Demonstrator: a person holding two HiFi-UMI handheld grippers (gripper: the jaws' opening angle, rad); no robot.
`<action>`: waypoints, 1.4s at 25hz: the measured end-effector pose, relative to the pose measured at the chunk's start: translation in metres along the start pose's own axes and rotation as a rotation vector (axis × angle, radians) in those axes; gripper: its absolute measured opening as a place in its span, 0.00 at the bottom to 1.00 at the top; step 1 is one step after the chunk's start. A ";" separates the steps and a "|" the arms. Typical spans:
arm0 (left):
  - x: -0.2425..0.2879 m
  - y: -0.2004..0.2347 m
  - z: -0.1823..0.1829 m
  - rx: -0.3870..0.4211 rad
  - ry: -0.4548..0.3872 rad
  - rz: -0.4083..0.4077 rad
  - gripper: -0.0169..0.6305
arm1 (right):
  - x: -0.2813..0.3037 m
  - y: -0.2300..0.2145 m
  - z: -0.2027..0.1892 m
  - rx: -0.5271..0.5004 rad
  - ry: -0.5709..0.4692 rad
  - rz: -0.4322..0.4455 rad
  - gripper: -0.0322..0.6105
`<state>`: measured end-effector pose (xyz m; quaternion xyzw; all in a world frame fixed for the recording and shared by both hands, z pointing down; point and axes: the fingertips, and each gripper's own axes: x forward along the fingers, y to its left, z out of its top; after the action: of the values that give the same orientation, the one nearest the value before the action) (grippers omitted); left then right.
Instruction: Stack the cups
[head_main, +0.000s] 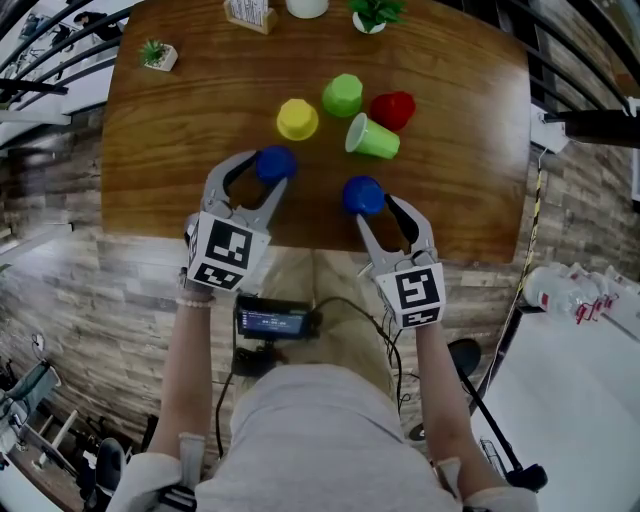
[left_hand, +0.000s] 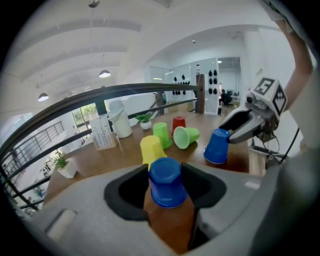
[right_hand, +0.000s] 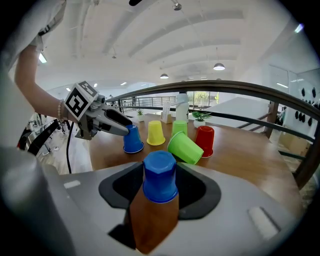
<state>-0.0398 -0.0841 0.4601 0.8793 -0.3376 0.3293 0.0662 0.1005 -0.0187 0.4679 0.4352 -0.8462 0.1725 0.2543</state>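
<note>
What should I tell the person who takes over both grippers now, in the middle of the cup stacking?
Left gripper: jaws stand on either side of the left blue cup, upside down on the table. I cannot tell if they press it.
Right gripper: the same at the right blue cup, also upside down.
Behind them: yellow cup, green cup and red cup, all upside down; the light green cup lies on its side.
Done: nothing is stacked yet.
Left: all the stacking.
</note>
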 end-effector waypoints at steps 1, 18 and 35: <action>-0.001 -0.002 0.001 0.003 -0.005 -0.002 0.34 | 0.001 0.001 0.001 -0.003 0.000 0.005 0.34; -0.007 -0.033 0.002 0.055 0.002 -0.056 0.34 | 0.035 0.031 0.025 -0.052 -0.031 0.106 0.34; -0.020 -0.030 0.023 -0.010 -0.050 -0.141 0.43 | 0.016 0.021 0.053 0.036 -0.123 0.129 0.34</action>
<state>-0.0196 -0.0583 0.4332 0.9084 -0.2781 0.3003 0.0851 0.0610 -0.0442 0.4328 0.3942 -0.8833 0.1766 0.1824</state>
